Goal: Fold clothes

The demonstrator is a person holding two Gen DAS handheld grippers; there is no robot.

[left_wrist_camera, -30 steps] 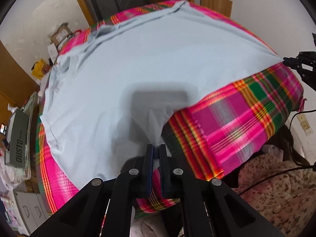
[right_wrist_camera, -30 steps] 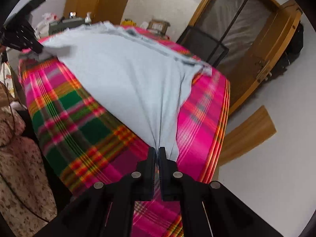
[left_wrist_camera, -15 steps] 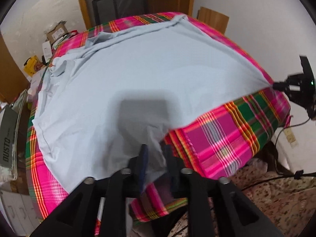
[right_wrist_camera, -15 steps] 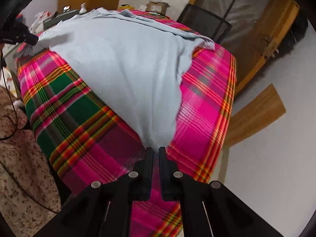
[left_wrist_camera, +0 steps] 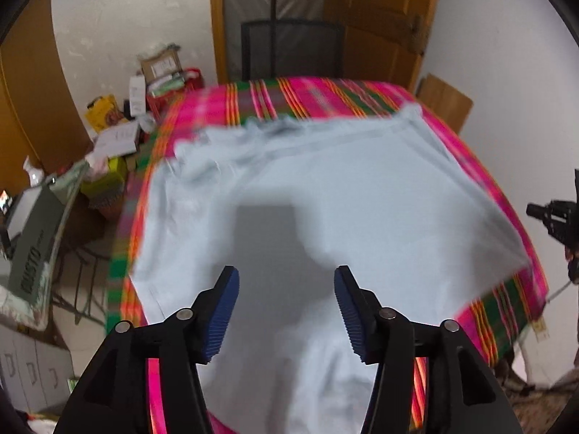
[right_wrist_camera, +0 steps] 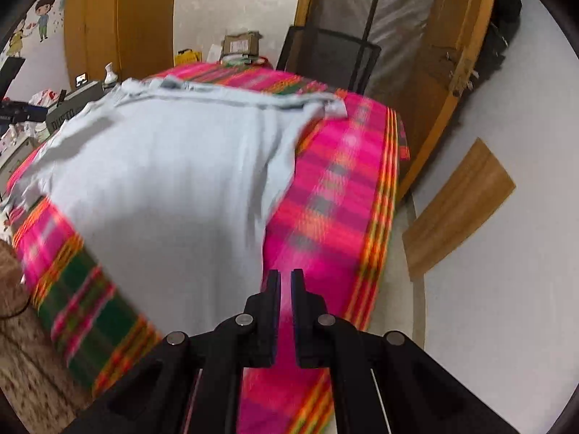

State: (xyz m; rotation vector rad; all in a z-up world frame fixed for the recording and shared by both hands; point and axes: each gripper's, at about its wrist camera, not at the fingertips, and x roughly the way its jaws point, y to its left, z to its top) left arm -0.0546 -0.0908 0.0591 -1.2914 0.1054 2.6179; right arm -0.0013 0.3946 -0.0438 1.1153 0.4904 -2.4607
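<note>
Blue-padded fingers [left_wrist_camera: 220, 318] of the left gripper [left_wrist_camera: 286, 316] stand wide apart, empty, low in frame above the pale blue garment [left_wrist_camera: 325, 195]. Right gripper [right_wrist_camera: 286, 311] — jaws nearly together, nothing visibly between them. Garment lies spread over the plaid tablecloth [right_wrist_camera: 336, 195]; beyond, a black chair [left_wrist_camera: 291, 50].

One word can be read: "DUSTO", printed in dark letters along the side of a grey-green box [left_wrist_camera: 34, 242] at nine o'clock in the left wrist view; labels on the cartons beyond are too blurred to read
</note>
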